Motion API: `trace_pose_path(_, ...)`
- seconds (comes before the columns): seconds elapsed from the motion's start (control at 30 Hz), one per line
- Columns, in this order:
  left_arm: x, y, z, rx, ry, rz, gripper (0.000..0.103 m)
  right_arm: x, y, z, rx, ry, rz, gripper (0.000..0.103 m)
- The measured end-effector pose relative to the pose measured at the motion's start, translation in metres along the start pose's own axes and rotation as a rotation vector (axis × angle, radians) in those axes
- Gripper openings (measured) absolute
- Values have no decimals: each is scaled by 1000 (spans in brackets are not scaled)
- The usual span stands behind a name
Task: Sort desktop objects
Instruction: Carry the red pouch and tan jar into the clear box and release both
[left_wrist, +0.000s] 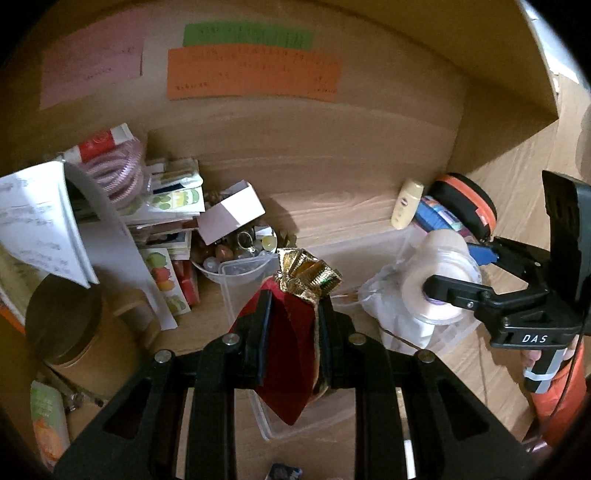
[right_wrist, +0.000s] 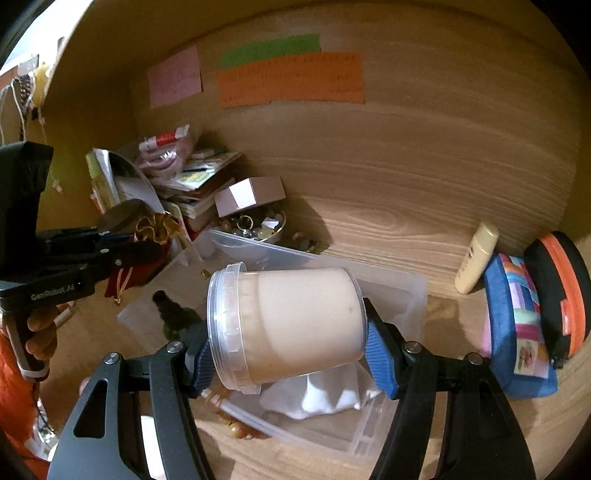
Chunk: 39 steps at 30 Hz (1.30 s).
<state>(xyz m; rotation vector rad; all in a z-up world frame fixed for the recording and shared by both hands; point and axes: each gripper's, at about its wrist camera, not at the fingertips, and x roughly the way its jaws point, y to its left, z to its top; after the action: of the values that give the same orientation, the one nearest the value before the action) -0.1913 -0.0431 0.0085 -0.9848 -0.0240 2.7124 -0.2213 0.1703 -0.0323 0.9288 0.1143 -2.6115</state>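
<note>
Red velvet pouch with a gold-foil top sits clamped in the left gripper above a clear plastic bin. The right gripper squeezes a cream-filled plastic tub on its side over that bin.

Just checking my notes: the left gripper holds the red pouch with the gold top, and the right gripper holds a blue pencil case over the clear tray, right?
Not quite. In the right wrist view the right gripper is shut on a clear plastic jar, not the pencil case, which lies beside the clear tray. The left gripper does hold the red pouch.
</note>
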Motion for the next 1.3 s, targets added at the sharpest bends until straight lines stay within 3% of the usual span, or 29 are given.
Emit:
trace_pose_path(0.6,45,-3,-3,21,70,2,22,49,3,3,-85,60,-99,64)
trace_pose_path(1.0,51,-4,-4,28,72,0,23,63,0,-3,-117,81,-139,63)
trace_pose_path(1.3,55,-1,-5,19,98,1,37,62,3,-5,-140,86,-163,66)
